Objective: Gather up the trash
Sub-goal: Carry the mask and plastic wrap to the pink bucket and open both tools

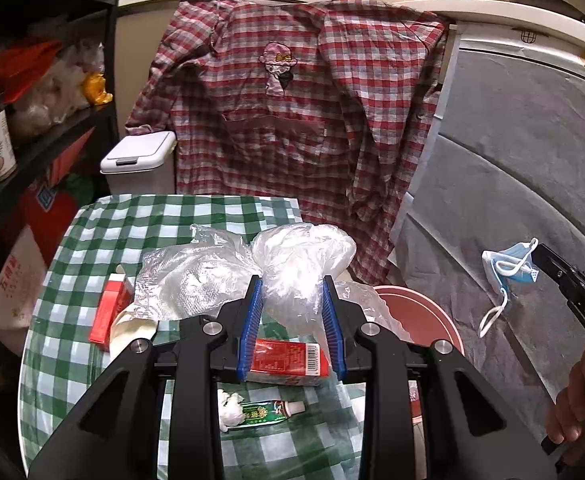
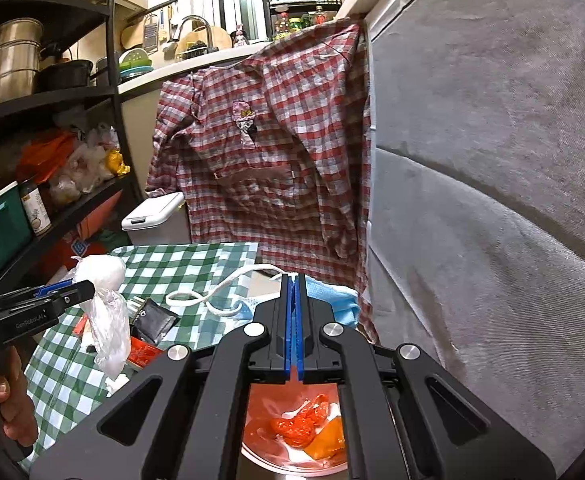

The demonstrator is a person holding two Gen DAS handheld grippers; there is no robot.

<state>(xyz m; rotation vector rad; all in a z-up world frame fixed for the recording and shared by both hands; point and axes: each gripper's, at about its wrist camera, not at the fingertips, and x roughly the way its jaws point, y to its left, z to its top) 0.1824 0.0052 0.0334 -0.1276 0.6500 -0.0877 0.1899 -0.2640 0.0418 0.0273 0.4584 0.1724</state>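
Observation:
In the left wrist view my left gripper [image 1: 291, 284] is shut on a crumpled clear plastic bag [image 1: 300, 256], held above the green checked table [image 1: 72, 280]. At the right edge my right gripper [image 1: 540, 258] pinches a blue face mask [image 1: 508, 268] whose white ear loop hangs down. In the right wrist view the right gripper [image 2: 294, 280] is shut on the mask [image 2: 340, 304], above a pink bin [image 2: 262, 400] that holds orange and red wrappers [image 2: 304, 424]. The left gripper [image 2: 86, 288] with its bag [image 2: 108, 320] is at the left.
On the table lie a second clear bag [image 1: 188, 276], a red box [image 1: 110, 312], a red packet [image 1: 288, 360], a toothpaste tube [image 1: 268, 412] and a tissue wad [image 1: 228, 404]. The pink bin [image 1: 432, 300] stands by the table's right edge. Behind are a white lidded can [image 1: 140, 156] and a plaid shirt [image 1: 292, 120].

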